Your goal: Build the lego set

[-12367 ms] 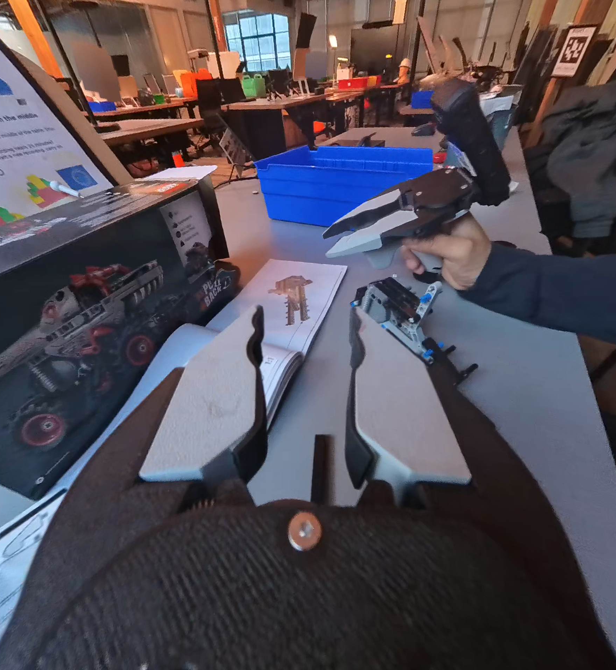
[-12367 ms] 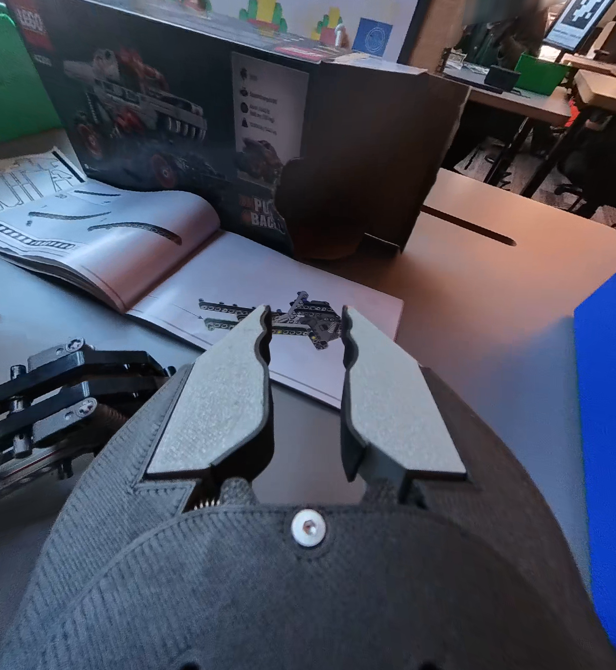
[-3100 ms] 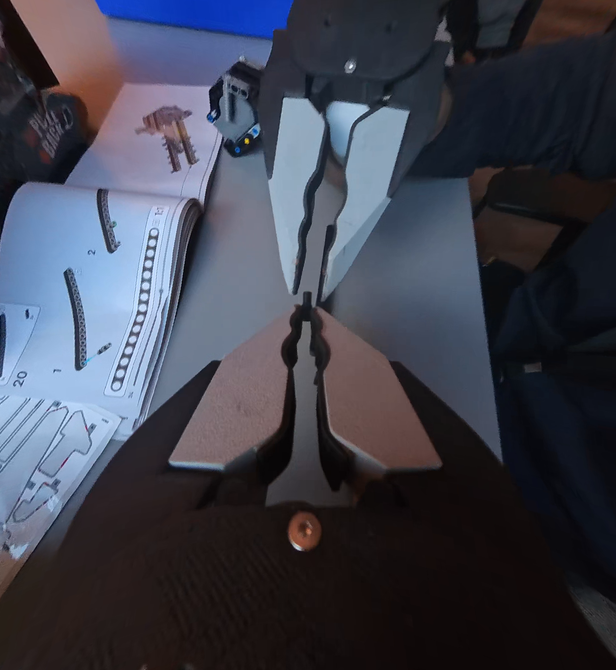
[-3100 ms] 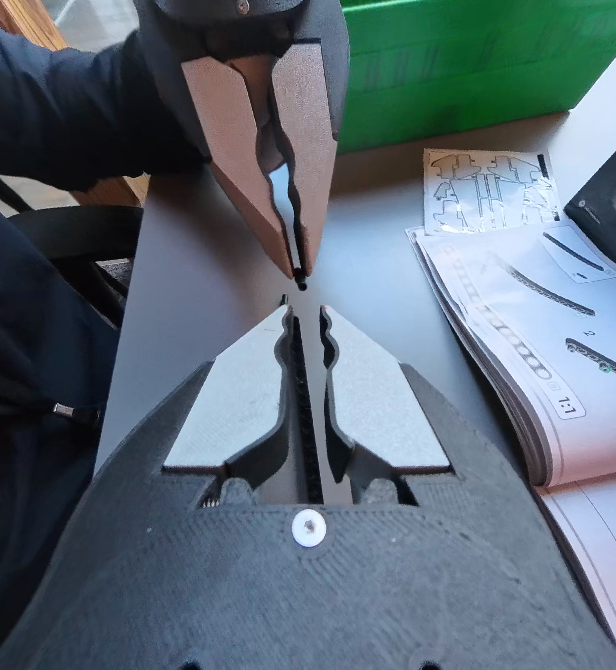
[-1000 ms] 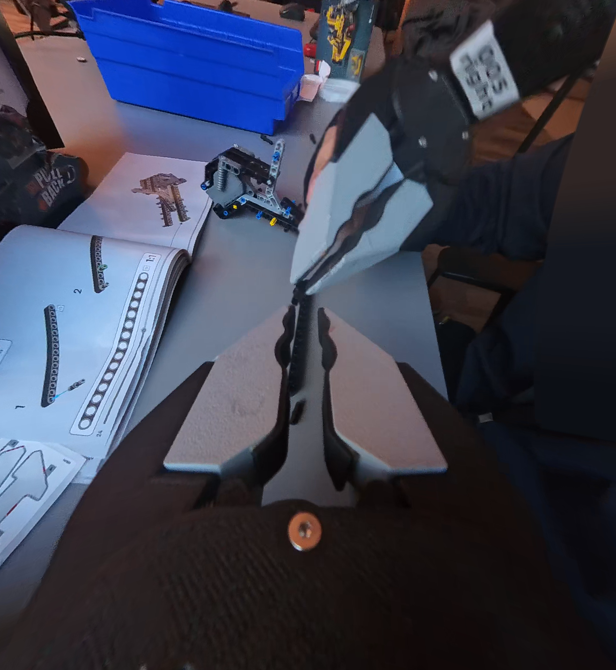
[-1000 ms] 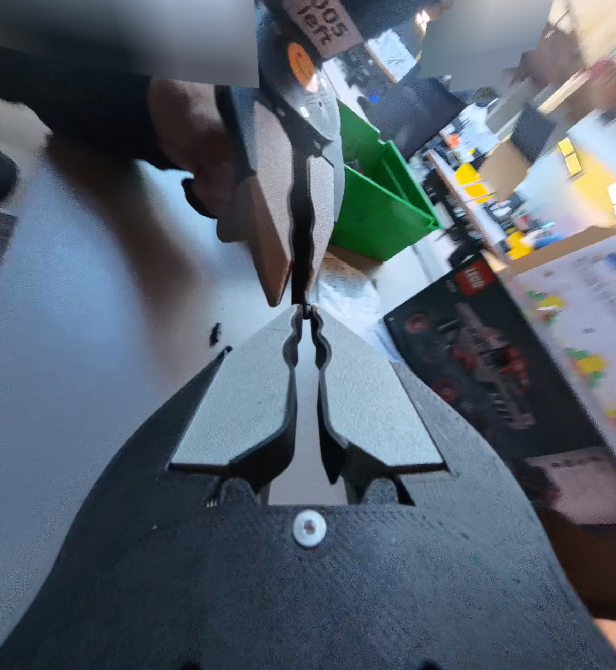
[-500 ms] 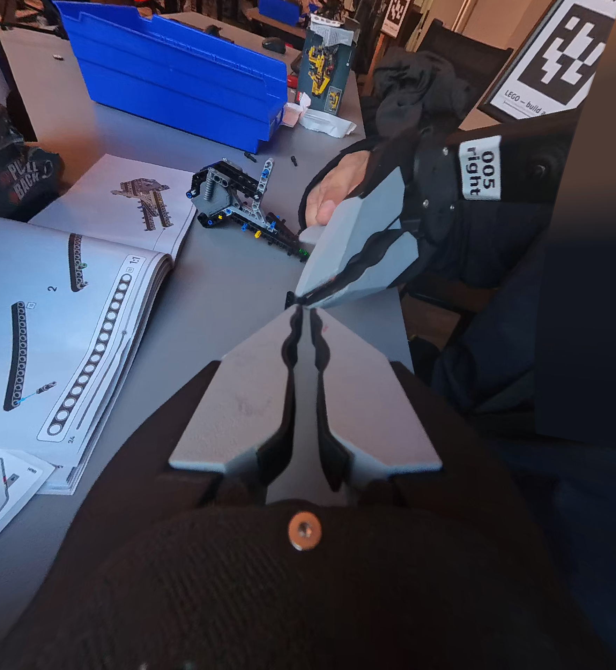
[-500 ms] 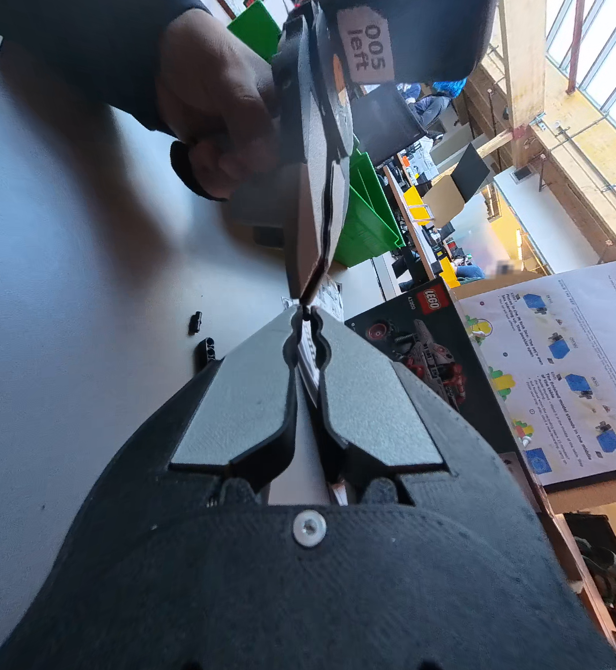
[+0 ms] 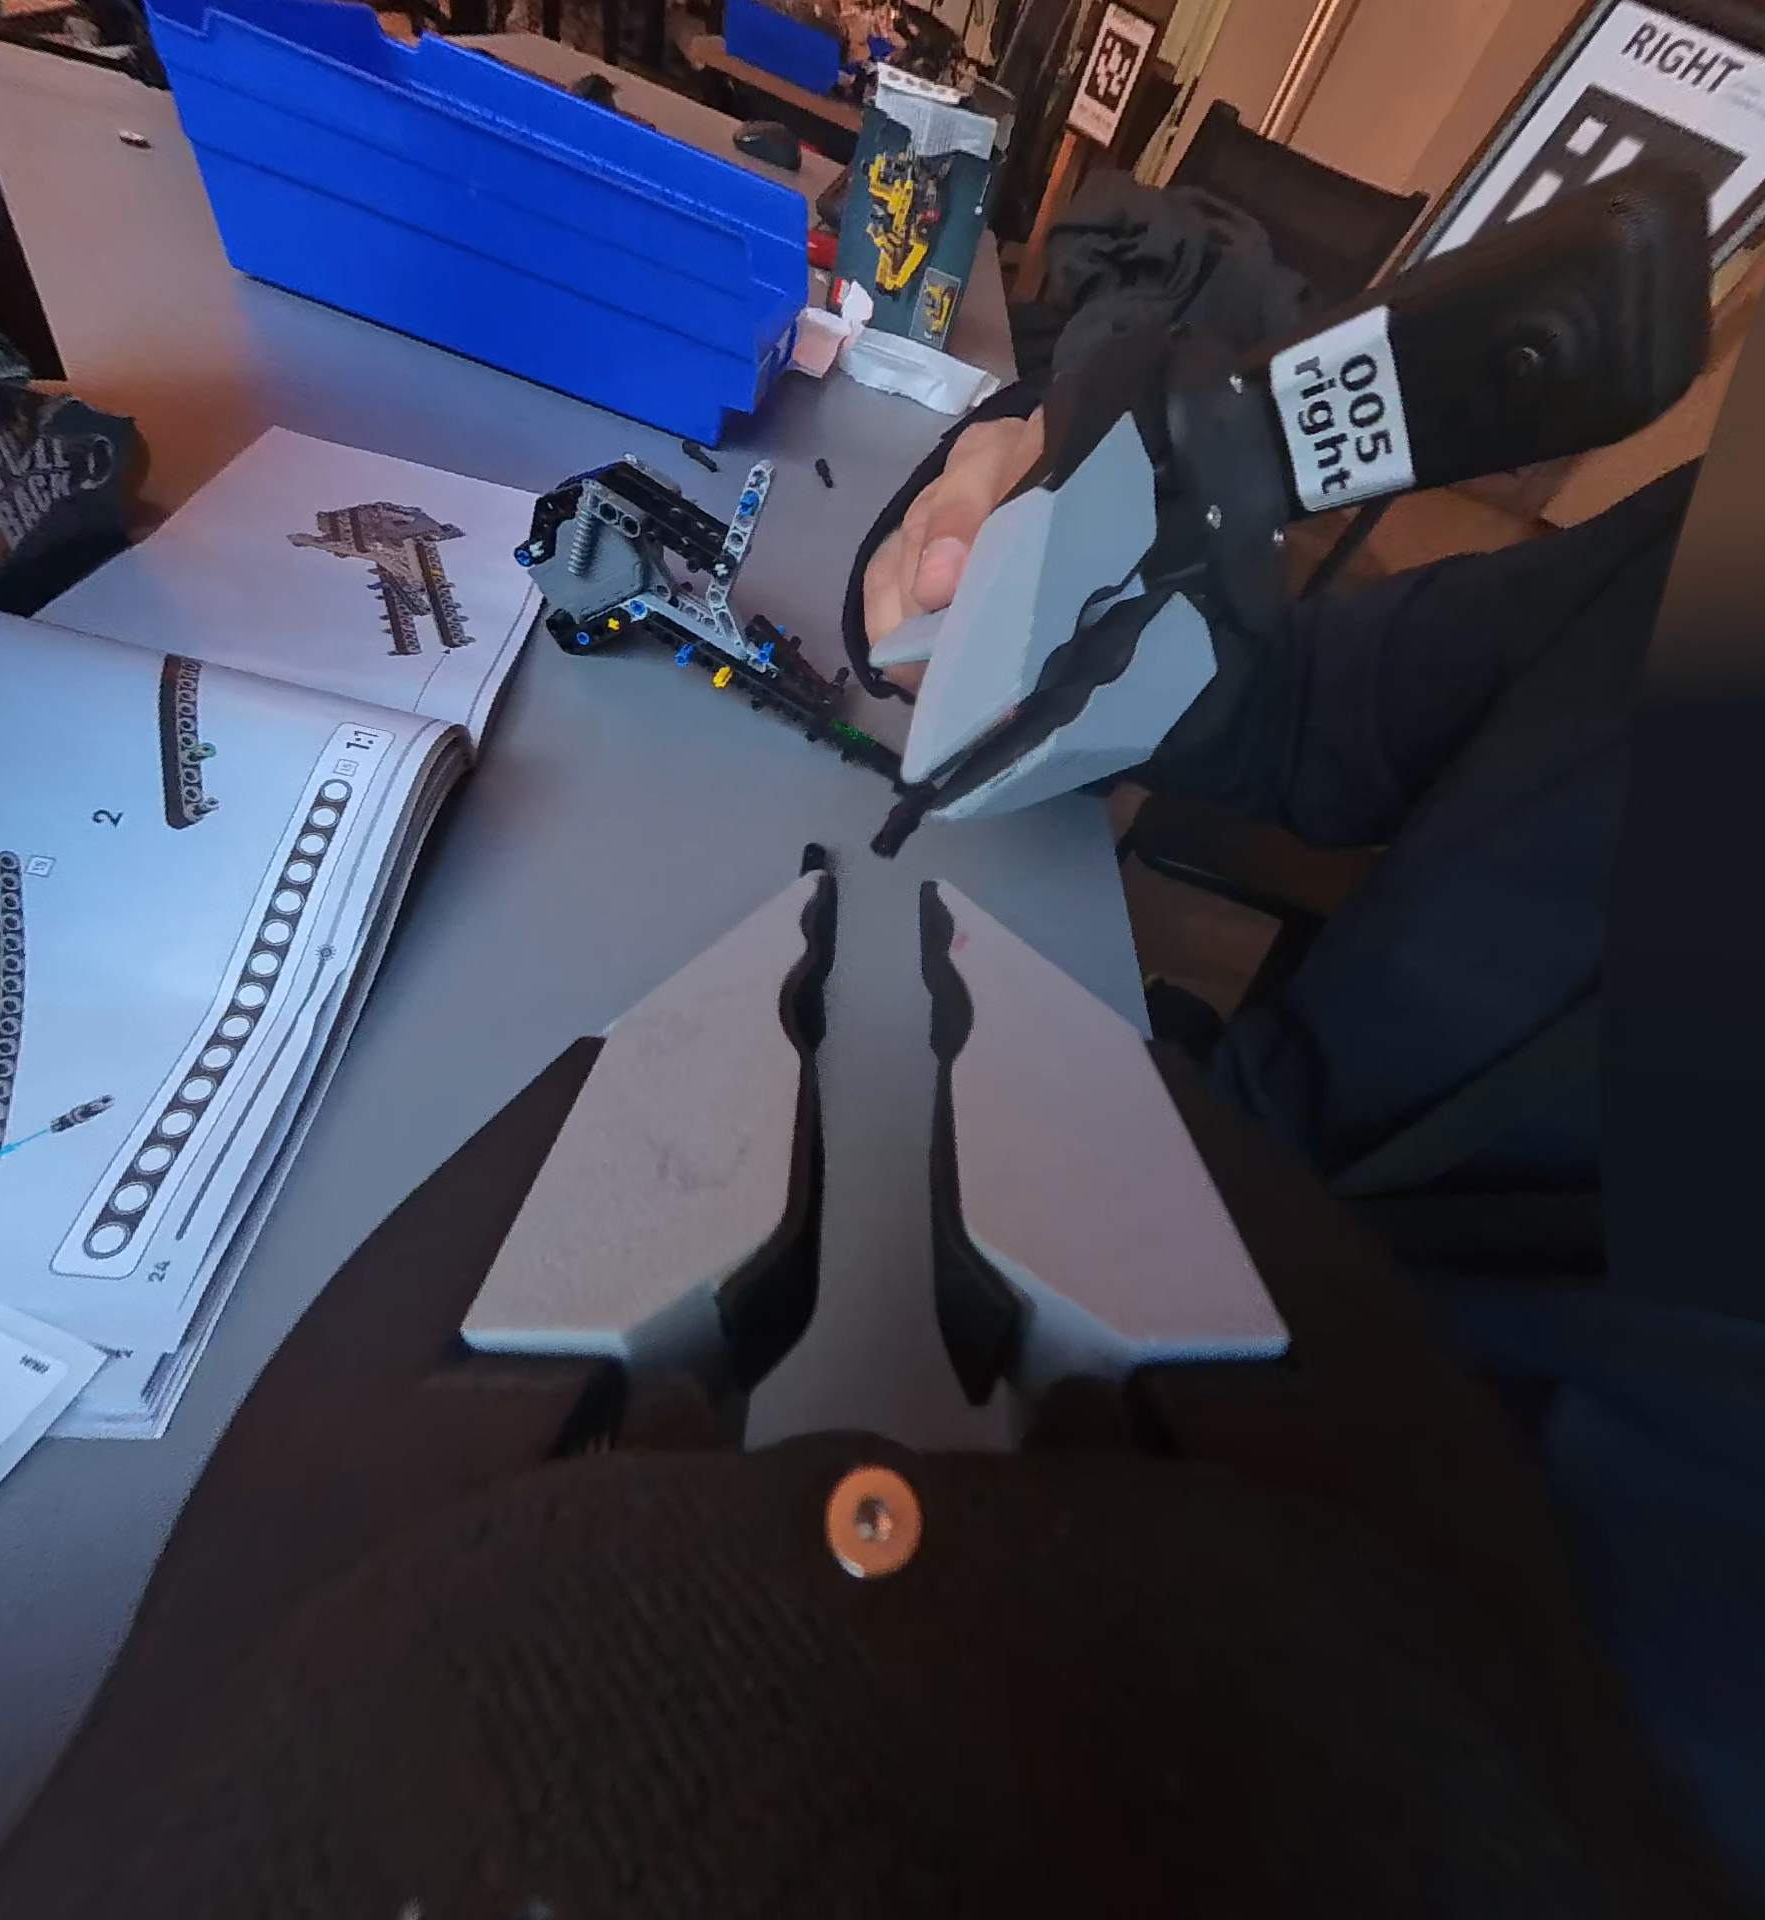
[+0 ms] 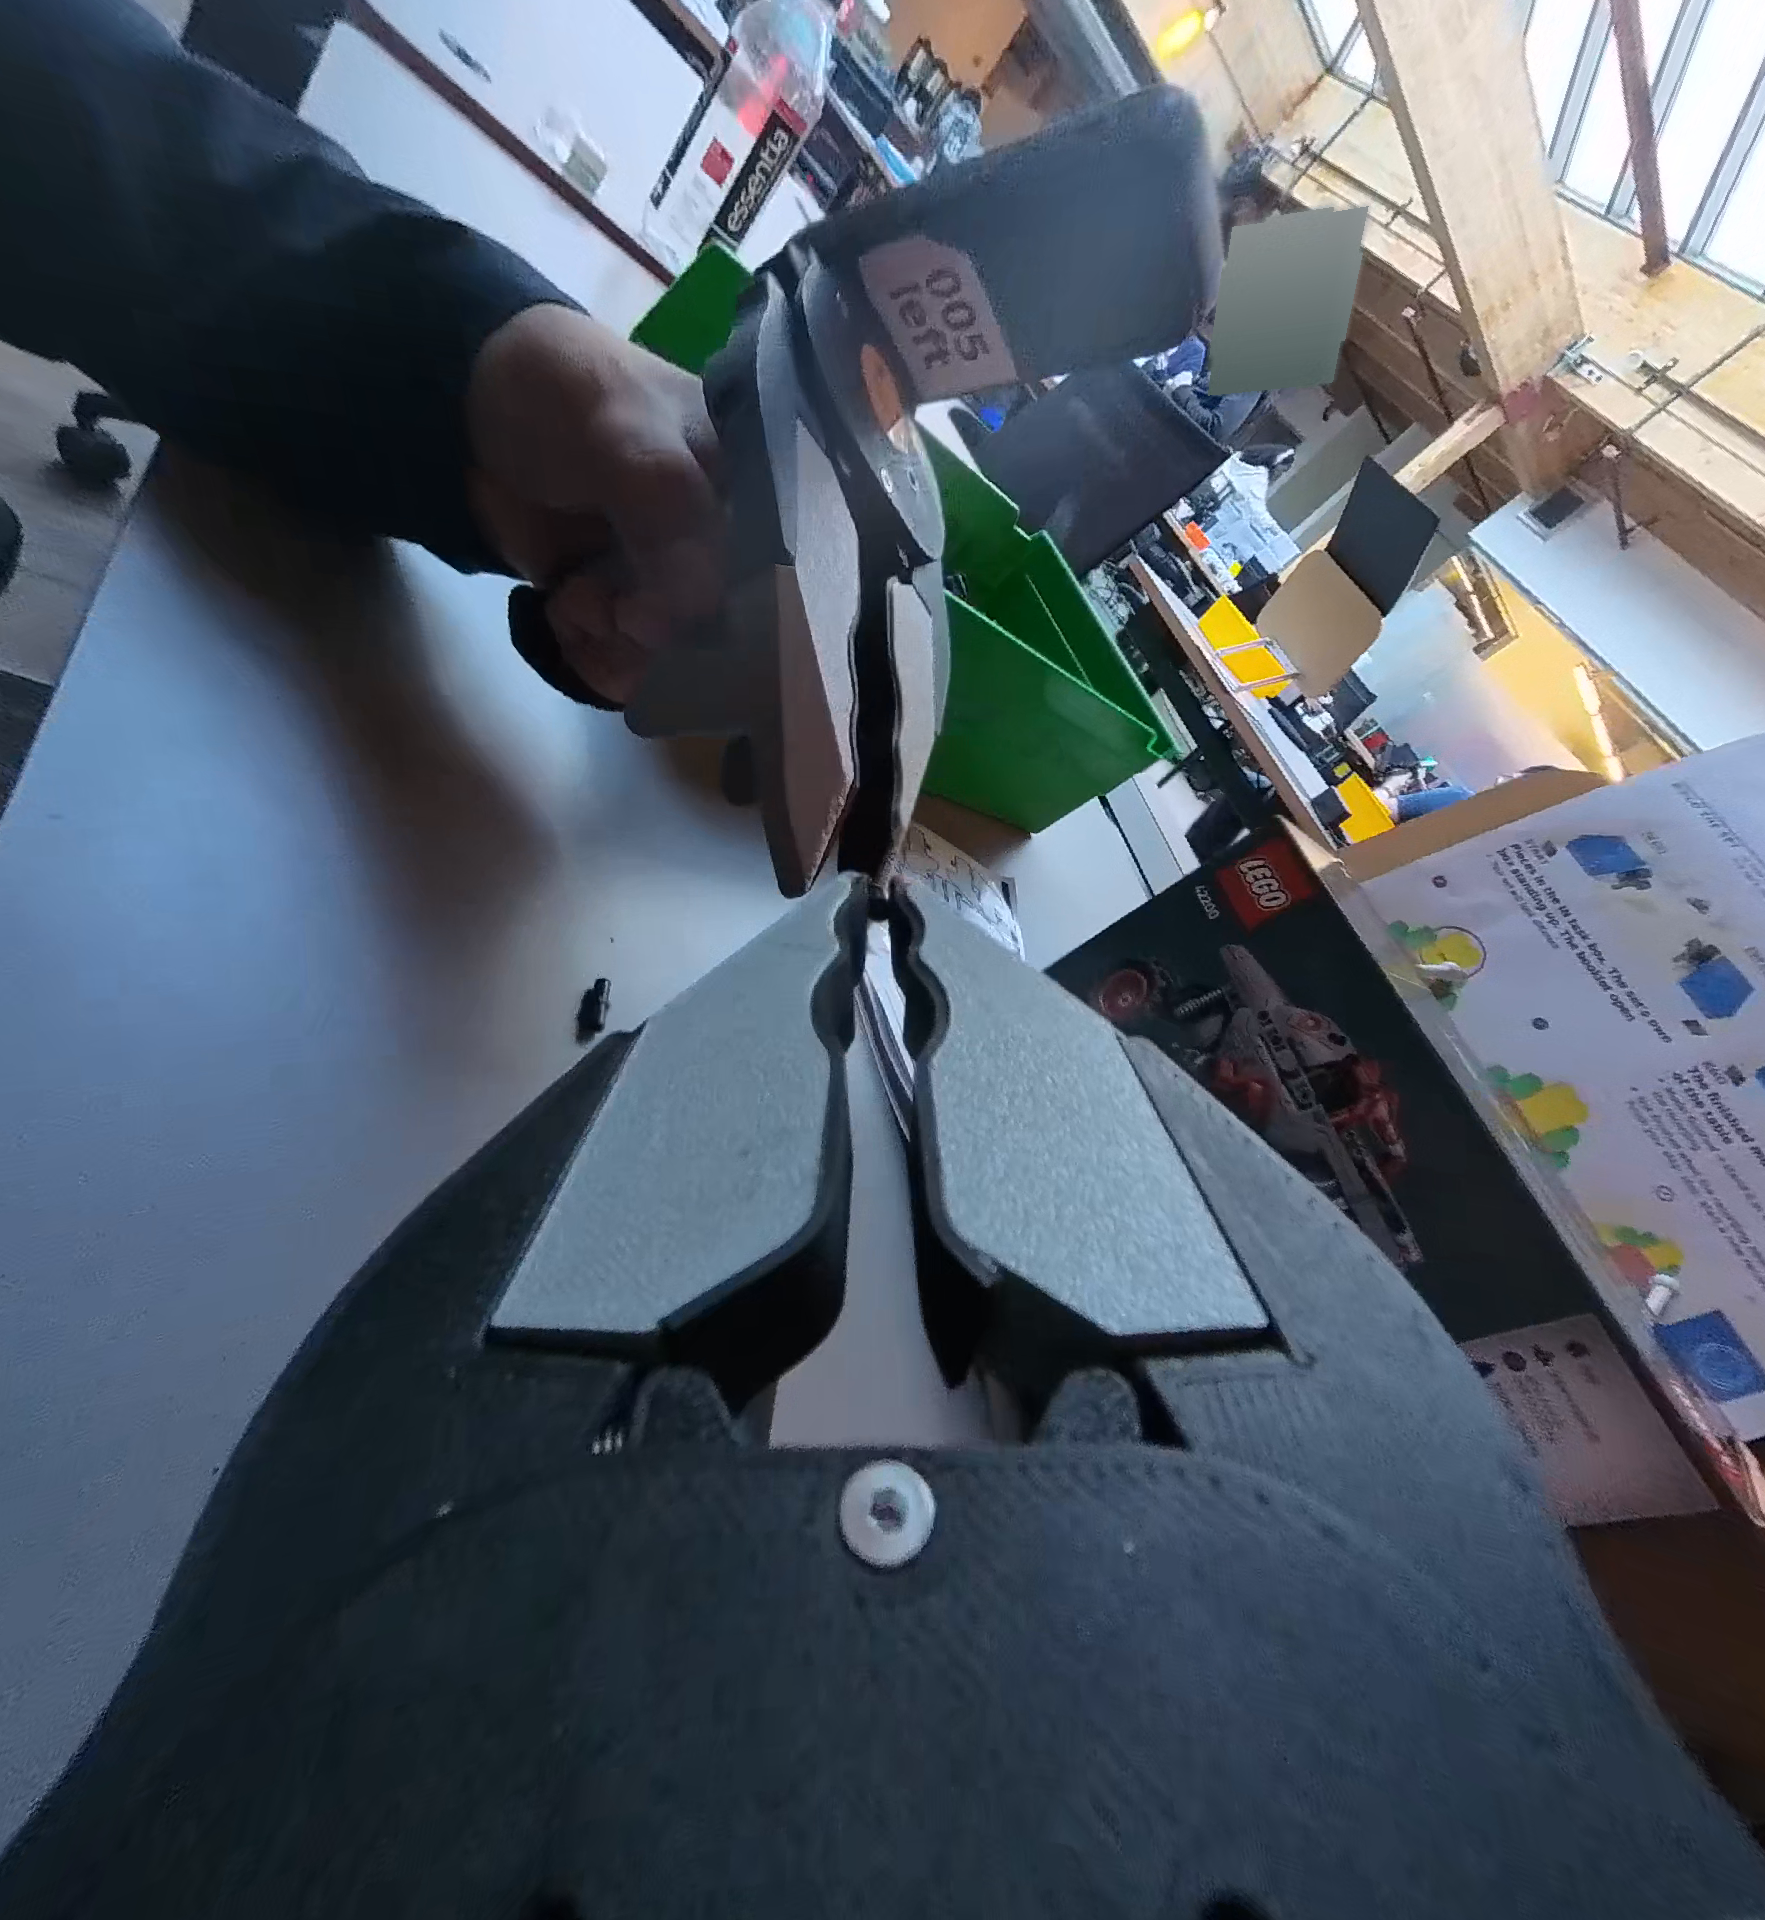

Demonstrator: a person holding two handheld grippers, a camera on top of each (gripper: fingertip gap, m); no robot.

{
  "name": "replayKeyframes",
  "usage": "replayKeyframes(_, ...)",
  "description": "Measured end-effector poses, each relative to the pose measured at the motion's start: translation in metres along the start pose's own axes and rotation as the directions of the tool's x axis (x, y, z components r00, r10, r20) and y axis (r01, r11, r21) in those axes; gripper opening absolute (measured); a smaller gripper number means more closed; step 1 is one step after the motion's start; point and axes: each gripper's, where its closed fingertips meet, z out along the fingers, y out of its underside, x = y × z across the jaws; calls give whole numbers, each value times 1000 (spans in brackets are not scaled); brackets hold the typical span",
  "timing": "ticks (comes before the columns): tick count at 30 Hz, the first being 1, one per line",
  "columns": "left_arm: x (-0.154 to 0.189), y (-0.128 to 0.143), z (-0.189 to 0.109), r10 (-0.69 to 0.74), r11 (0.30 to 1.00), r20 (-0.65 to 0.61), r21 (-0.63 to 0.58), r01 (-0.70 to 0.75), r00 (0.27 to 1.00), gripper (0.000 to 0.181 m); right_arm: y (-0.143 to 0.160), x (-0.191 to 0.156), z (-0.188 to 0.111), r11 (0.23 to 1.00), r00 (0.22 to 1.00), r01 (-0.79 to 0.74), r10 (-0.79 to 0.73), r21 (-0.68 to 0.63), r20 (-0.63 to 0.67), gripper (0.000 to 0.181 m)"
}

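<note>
My left gripper [image 9: 873, 888] is slightly open, with nothing between its fingers. A tiny black piece [image 9: 812, 858] sits right at its left fingertip; I cannot tell whether it lies on the table or touches the finger. My right gripper [image 9: 914, 800] points at it from the right and is shut on a thin black beam [image 9: 890, 831], whose end pokes out of the tips. In the right wrist view my right gripper [image 10: 876, 906] is closed tip to tip with the left gripper [image 10: 852, 862], seen edge-on. The part-built model [image 9: 649, 561] lies beyond on the grey table [image 9: 597, 831].
An open instruction booklet [image 9: 182, 935] lies at the left, with a blue bin [image 9: 462, 239] behind it. The set's black box [image 10: 1273, 1049] and a green bin [image 10: 1013, 707] stand farther off. A loose black pin [image 10: 595, 1006] lies on the table. The table edge is close on the right. Less than 4 cm separates the two grippers' tips. The part-built model [image 9: 649, 561] is about 20 centimetres from both grippers' fingertips.
My left gripper has opened since half a second ago, and a small gap now shows between the two grippers' tips. My right gripper still holds the black beam.
</note>
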Motion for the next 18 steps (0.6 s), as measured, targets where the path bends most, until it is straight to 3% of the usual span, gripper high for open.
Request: replayKeyframes(18, 8, -4, -2, -5, 1000, -46, 22, 6, 999, 4, -3, -8, 1, 999, 997, -41, 40, 20, 65, 0)
